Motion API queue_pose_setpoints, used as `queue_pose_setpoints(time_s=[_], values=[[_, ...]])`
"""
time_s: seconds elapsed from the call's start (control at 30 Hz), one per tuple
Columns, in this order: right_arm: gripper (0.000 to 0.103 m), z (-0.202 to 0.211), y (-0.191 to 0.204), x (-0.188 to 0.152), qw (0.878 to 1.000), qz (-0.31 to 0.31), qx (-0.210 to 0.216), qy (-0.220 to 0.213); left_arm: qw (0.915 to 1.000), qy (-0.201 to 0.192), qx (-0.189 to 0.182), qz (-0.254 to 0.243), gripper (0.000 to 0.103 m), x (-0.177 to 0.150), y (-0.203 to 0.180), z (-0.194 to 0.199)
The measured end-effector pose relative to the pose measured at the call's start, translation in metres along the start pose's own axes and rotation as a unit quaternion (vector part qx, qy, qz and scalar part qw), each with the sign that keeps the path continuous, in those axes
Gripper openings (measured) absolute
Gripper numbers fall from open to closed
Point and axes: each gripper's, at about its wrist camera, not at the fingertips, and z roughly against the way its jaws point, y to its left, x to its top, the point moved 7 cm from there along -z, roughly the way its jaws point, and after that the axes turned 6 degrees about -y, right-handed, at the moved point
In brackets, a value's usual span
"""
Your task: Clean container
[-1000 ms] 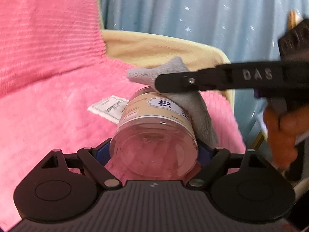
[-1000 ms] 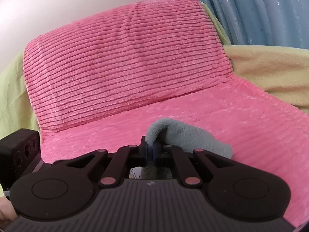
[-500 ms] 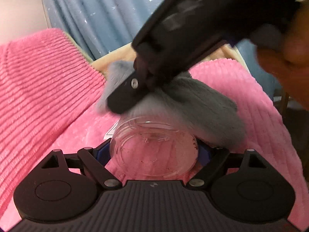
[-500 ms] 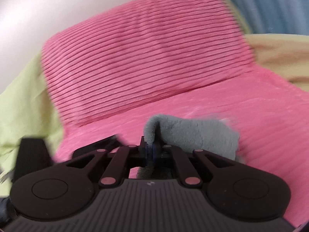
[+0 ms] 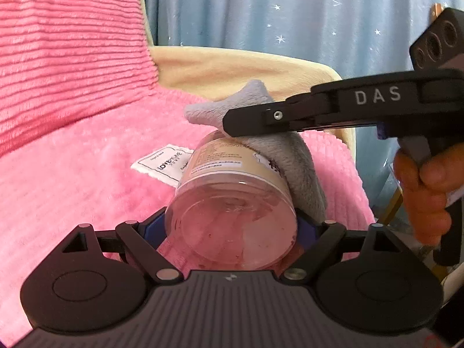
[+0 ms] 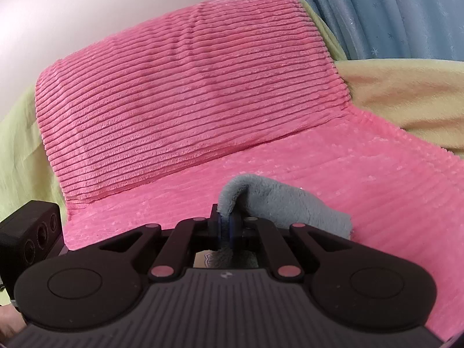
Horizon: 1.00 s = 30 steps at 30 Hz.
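1. Left wrist view: a clear plastic jar with a tan paper label (image 5: 232, 203) lies on its side, its round base facing the camera. It looks empty apart from a few dark specks on the inside of the base.
2. The left gripper (image 5: 230, 229) has its two fingers closed against the jar's opposite sides near the base, holding it above the seat.
3. A soft grey plush cloth (image 5: 290, 156) drapes over the jar's upper right side, touching the label and hanging down past the jar's right edge.
4. The right gripper (image 5: 240, 121) reaches in from the right, and a hand (image 5: 426, 185) grips its handle. In the right wrist view its fingers (image 6: 224, 226) are pressed together, pinching a fold of the cloth (image 6: 278, 203).
5. A white fabric tag with dark print (image 5: 162, 165) lies on the seat, just left of the jar and partly behind it.
6. Open seat spreads to the left of the jar; on the right the seat's edge falls away just beyond the cloth.
7. The surface is a pink ribbed plush chair cover (image 6: 185, 92) over the seat and backrest, with pale yellow-green fabric (image 6: 406, 92) at its sides.
8. A blue curtain with small white stars (image 5: 290, 14) hangs behind.
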Motion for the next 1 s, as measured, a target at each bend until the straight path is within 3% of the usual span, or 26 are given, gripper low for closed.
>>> queue_pose_setpoints(time_s=[0.1, 0.17, 0.23, 0.33, 0.4, 0.5, 0.67, 0.83, 0.93, 1.0], values=[[0.003, 0.000, 0.000, 0.000, 1.000, -0.002, 0.003, 0.001, 0.9996, -0.003, 0.008, -0.025, 0.086, 0.000, -0.006, 0.001], [0.004, 0.000, 0.001, 0.000, 1.000, -0.003, 0.005, 0.002, 0.9959, -0.005, 0.032, -0.085, 0.086, -0.003, -0.014, 0.002], [0.004, 0.001, 0.001, 0.000, 1.000, -0.004, 0.008, 0.003, 0.9847, -0.006, 0.061, -0.163, 0.086, -0.006, -0.023, 0.002], [0.004, -0.001, 0.019, -0.006, 0.998, 0.012, 0.055, 0.025, 0.9703, -0.009, 0.078, -0.229, 0.086, -0.011, -0.034, -0.001], [0.004, -0.003, 0.028, -0.009, 0.997, 0.030, 0.068, 0.035, 0.9642, -0.009, 0.082, -0.252, 0.086, -0.013, -0.039, -0.002], [0.002, -0.007, 0.020, -0.006, 0.998, 0.033, 0.038, 0.025, 0.9608, -0.009, 0.086, -0.263, 0.086, -0.014, -0.042, -0.003], [0.003, -0.008, -0.007, 0.003, 1.000, 0.006, -0.025, -0.002, 0.9702, -0.010, 0.076, -0.230, 0.086, -0.012, -0.037, 0.000], [0.003, -0.008, -0.006, 0.004, 1.000, 0.008, -0.026, -0.003, 0.9960, -0.027, 0.022, -0.083, 0.089, 0.001, -0.017, 0.008], [0.003, -0.007, -0.003, 0.004, 1.000, 0.011, -0.023, -0.003, 0.9997, -0.021, -0.004, 0.006, 0.088, 0.004, 0.000, 0.005], [0.003, -0.007, -0.002, 0.004, 1.000, 0.013, -0.021, -0.002, 0.9994, -0.015, -0.011, 0.028, 0.087, 0.003, 0.004, 0.004]])
